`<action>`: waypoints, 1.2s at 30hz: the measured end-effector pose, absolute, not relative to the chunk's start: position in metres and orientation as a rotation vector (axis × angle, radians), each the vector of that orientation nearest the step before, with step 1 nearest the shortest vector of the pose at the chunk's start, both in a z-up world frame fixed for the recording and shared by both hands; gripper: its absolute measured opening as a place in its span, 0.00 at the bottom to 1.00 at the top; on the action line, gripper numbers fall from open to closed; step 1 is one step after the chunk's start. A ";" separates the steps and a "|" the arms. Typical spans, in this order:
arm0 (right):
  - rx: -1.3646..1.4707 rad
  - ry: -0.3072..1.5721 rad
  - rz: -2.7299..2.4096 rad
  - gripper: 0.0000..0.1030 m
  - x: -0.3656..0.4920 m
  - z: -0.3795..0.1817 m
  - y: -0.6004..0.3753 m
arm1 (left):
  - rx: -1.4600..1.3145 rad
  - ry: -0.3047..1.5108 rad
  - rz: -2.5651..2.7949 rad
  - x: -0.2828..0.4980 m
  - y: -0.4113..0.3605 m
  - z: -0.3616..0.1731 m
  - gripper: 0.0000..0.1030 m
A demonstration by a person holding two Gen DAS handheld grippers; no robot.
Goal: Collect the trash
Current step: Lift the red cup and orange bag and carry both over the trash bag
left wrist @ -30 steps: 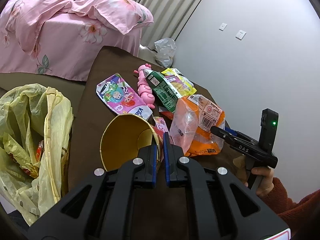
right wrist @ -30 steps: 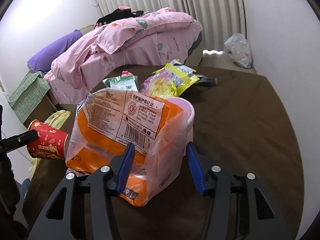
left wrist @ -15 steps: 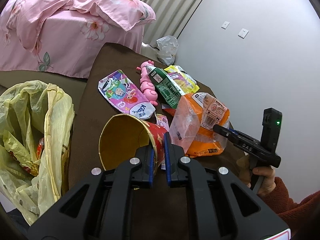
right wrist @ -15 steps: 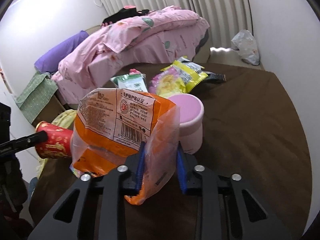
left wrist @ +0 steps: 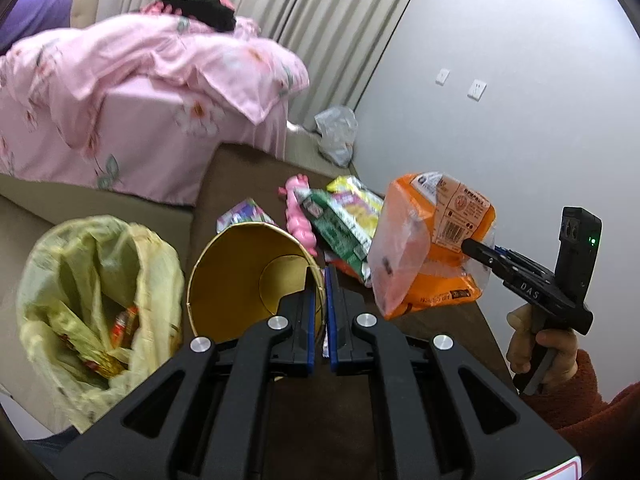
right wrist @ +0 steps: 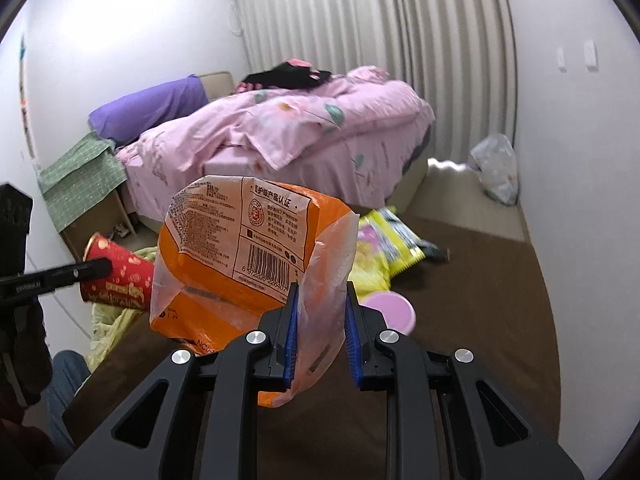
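My left gripper (left wrist: pixel 324 270) is shut on the rim of a red paper cup (left wrist: pixel 248 276) with a gold inside, held off the brown table (left wrist: pixel 400 400) and tipped on its side. Below and left of the cup, a yellow trash bag (left wrist: pixel 100 292) stands open with wrappers in it. My right gripper (right wrist: pixel 320 288) has its jaws closing, the pads pinching the clear edge of an orange snack bag (right wrist: pixel 248 248). That bag hangs clear of the table. In the right wrist view, the cup (right wrist: pixel 124 276) appears at the left in the left gripper's fingertips (right wrist: pixel 102 268).
More litter lies on the table: a green packet (left wrist: pixel 340 224), a yellow packet (left wrist: pixel 360 204), a pink toy (left wrist: pixel 298 216) and a pink tub (right wrist: pixel 390 306). Behind the table are a bed with a pink quilt (left wrist: pixel 140 100) and a white plastic bag (left wrist: pixel 336 132) on the floor.
The right jaws closed from wide apart onto the orange bag and lifted it off the table. The left gripper rose with the cup.
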State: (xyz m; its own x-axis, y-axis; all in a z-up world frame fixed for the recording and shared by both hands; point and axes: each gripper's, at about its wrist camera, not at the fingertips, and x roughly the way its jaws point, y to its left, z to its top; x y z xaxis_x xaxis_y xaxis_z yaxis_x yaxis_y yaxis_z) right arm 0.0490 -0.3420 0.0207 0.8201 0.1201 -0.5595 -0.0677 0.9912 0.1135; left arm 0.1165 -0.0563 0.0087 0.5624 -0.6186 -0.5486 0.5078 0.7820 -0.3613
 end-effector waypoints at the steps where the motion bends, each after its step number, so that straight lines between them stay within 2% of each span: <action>1: 0.071 0.595 0.104 0.20 0.048 0.024 -0.337 | -0.168 0.700 -0.662 0.115 -0.054 0.012 0.04; 12: -0.094 0.525 0.225 0.20 0.064 0.066 -0.259 | -0.161 0.538 -0.529 0.086 0.015 0.065 0.04; 23: -0.231 0.549 0.384 0.20 0.121 0.073 -0.154 | -0.225 0.450 -0.427 0.088 0.093 0.094 0.04; 28: -0.274 0.615 0.472 0.20 0.159 0.051 -0.101 | -0.284 0.469 -0.449 0.104 0.106 0.083 0.04; 36: -0.241 0.827 0.657 0.20 0.220 -0.024 -0.054 | -0.414 0.625 -0.474 0.155 0.118 0.020 0.04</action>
State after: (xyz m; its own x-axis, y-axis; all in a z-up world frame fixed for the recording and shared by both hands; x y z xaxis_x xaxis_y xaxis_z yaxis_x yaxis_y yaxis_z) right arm 0.2204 -0.0535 -0.0235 0.4951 0.4455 -0.7459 -0.6257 0.7785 0.0497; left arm 0.1554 0.1175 0.0196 0.7124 -0.5349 -0.4542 0.2930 0.8149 -0.5001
